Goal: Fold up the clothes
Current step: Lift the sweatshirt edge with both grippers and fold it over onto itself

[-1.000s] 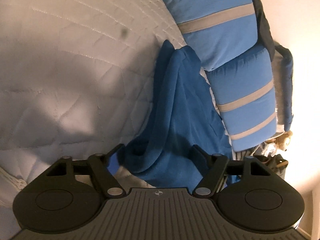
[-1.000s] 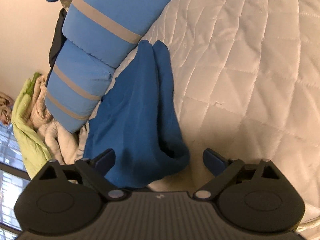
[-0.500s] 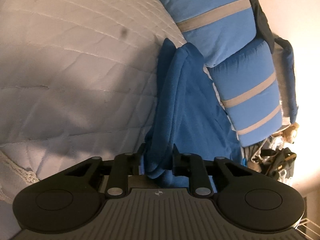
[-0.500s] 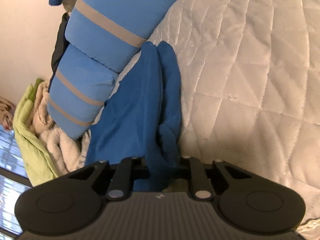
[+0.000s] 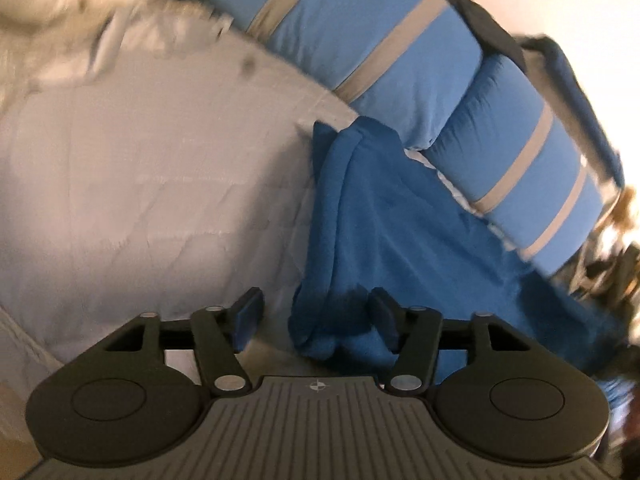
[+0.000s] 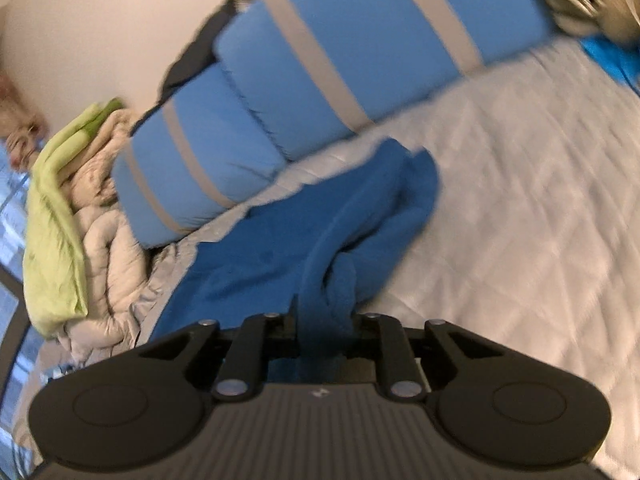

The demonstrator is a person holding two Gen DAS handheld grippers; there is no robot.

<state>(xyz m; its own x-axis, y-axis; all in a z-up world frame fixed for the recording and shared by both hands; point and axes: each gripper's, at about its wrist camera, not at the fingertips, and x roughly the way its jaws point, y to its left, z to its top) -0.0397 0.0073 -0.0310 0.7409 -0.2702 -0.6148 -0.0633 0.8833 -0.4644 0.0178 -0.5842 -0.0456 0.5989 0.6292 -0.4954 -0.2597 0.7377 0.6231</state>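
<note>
Here one blue garment (image 5: 384, 232) lies on the bed (image 5: 140, 184) beside two striped pillows (image 5: 360, 36), its end between the spread left claw (image 5: 316, 316), the right claw (image 6: 325, 330) pinching a fold.

A pale quilted bed cover with diamond stitching (image 5: 132, 184) fills most of both views. Along its edge lie two plump light-blue pillows with grey stripes (image 6: 304, 80), set against a plain cream wall (image 6: 100, 24). Beside them sits a heap of crumpled beige bedding (image 6: 104, 256) with a lime-green cloth (image 6: 52, 224) draped over it.
</note>
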